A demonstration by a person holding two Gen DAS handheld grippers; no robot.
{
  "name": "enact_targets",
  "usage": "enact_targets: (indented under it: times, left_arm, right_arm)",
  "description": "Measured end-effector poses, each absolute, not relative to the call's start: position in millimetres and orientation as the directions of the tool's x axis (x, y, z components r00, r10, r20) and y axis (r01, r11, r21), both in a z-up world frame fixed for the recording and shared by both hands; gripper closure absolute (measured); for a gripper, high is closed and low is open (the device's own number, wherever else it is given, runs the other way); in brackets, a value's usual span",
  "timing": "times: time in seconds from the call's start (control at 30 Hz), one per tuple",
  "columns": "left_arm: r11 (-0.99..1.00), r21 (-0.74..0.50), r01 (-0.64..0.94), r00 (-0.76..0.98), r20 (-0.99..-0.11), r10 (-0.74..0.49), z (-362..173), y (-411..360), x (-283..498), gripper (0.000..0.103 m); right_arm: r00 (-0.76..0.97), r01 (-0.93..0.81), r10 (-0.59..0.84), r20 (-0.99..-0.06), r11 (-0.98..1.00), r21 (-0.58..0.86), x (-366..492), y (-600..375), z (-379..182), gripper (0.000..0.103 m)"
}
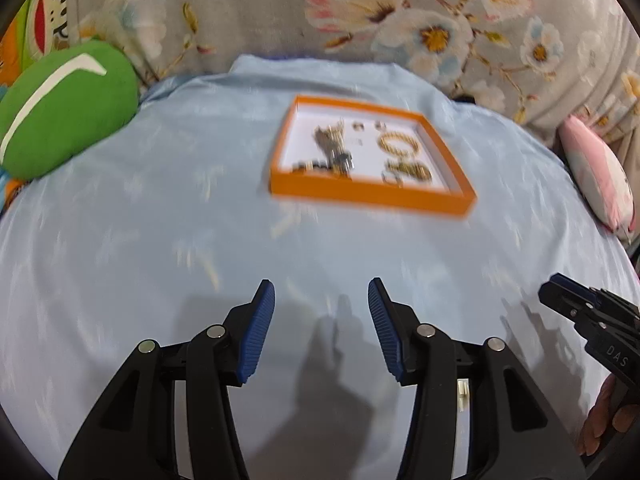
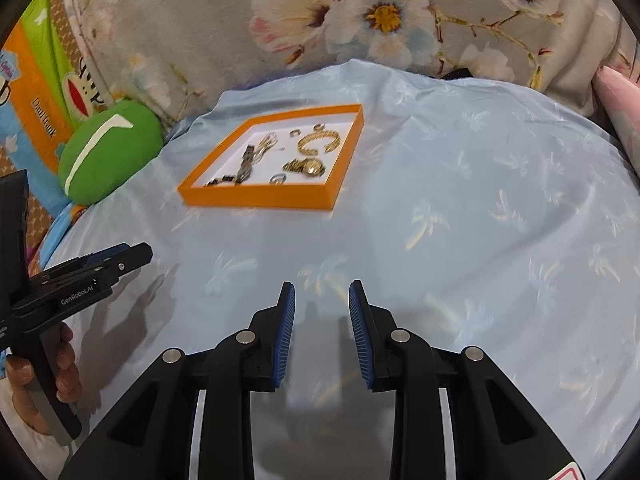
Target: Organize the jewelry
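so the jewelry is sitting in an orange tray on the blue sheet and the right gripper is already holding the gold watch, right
Not quite. The right gripper holds nothing: the right wrist view shows its jaws apart over bare blue sheet, well short of the tray. The gold watch lies in the orange tray with the other jewelry.

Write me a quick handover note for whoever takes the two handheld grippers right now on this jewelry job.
Left gripper: open, empty, above the pale blue patterned cloth.
Right gripper: open, narrower gap, empty, also short of the tray.
Shallow orange-rimmed tray with white floor: on the cloth, ahead of both grippers. In it: gold chain bracelet, gold wristwatch, dark-and-gold beaded strand, small ring, other small pieces.
Done: nothing visible loose on the cloth.
Left: whether the pieces need arranging, I cannot tell.
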State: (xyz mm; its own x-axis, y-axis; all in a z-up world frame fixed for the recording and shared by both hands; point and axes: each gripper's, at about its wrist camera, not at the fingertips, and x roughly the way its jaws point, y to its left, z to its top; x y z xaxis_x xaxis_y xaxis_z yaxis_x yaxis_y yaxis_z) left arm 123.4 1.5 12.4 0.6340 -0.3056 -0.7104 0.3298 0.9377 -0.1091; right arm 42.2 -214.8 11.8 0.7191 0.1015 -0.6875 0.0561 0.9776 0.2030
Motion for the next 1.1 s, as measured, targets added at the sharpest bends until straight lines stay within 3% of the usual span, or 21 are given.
enact_targets:
  times: [0.13,0.27,0.33,0.57,0.8,1.1]
  left_arm:
    - [0.929,-0.162,0.334,0.586,-0.736,-0.339,-1.5,6.0,89.9,0.055]
    - [0.935,-0.135,0.327,0.603,-0.733,-0.316,-4.7,3.9,72.4,0.055]
    - [0.938,-0.129,0.322,0.612,-0.728,-0.310,-4.5,3.9,68.6,0.049]
    - [0.943,-0.130,0.305,0.612,-0.732,-0.299,-5.3,5.4,71.1,0.049]
    - [0.941,-0.116,0.318,0.609,-0.736,-0.296,-6.1,2.0,70.8,0.049]
    - [0.921,-0.116,0.372,0.597,-0.730,-0.333,-3.9,-22.7,56.1,0.049]
  right_arm:
    - [0.702,0.014,0.134,-0.700,0.979,0.202,27.4,-185.9,4.4,0.075]
    - [0.684,0.027,0.099,-0.722,0.987,0.161,27.5,-169.8,-2.0,0.075]
    - [0.679,0.045,0.102,-0.727,0.983,0.180,29.4,-170.6,-3.8,0.075]
    - [0.649,0.081,0.085,-0.756,0.981,0.179,36.4,-168.5,-10.6,0.075]
    - [0.644,0.122,0.043,-0.764,0.980,0.158,38.3,-170.3,-11.6,0.090]
    - [0.650,0.156,0.033,-0.760,0.972,0.176,25.4,-185.1,-10.4,0.095]
